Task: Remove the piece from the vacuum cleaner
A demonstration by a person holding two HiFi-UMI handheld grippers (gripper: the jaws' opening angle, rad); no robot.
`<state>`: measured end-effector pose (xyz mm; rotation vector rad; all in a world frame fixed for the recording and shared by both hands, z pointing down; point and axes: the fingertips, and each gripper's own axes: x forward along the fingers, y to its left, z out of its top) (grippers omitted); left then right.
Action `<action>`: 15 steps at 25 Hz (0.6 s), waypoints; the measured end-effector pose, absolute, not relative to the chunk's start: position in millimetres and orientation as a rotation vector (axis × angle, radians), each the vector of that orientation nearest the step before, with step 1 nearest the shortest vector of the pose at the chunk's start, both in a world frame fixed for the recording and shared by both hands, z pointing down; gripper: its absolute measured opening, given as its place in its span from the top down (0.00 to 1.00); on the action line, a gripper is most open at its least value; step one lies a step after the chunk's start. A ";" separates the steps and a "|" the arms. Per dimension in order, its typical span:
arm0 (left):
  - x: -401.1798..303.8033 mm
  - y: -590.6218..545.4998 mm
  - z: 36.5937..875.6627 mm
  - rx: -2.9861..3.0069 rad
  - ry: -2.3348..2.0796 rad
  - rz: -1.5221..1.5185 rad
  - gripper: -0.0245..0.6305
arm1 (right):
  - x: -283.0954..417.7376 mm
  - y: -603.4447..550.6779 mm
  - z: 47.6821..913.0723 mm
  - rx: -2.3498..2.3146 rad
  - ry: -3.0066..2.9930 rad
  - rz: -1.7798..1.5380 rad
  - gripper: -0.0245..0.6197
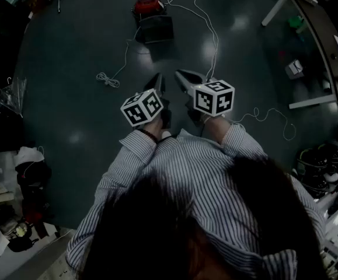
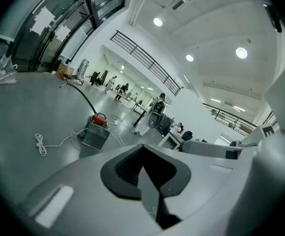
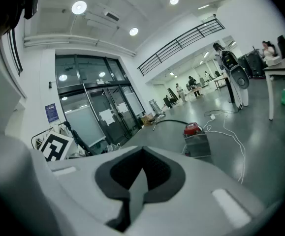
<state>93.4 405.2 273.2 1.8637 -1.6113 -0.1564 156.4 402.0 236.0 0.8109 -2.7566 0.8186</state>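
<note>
The floor (image 1: 69, 98) was smooth and glossy, mirroring the lamps. The vacuum (image 1: 153, 17) had a shiny red plastic top. The shirt (image 1: 198, 174) was striped cloth.

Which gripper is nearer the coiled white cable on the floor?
Left. The left gripper is held just to the right of the coiled cable in the head view; the right gripper sits farther right, beyond it.

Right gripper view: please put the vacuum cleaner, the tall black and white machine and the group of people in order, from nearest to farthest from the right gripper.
1. The vacuum cleaner: on the floor just ahead, slightly to the right.
2. The tall black and white machine: standing farther back, at the right.
3. The group of people: very small, deep in the hall, near the centre.
</note>
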 end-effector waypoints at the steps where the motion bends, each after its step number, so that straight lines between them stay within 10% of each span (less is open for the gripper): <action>1: 95.2 404.8 273.2 1.867 -1.610 -0.149 0.95 | 157.1 404.2 236.8 0.808 -2.755 0.811 0.96; 15: 114.9 384.2 286.2 1.848 -1.588 -0.138 0.95 | 171.4 384.4 255.1 0.782 -2.713 0.836 0.96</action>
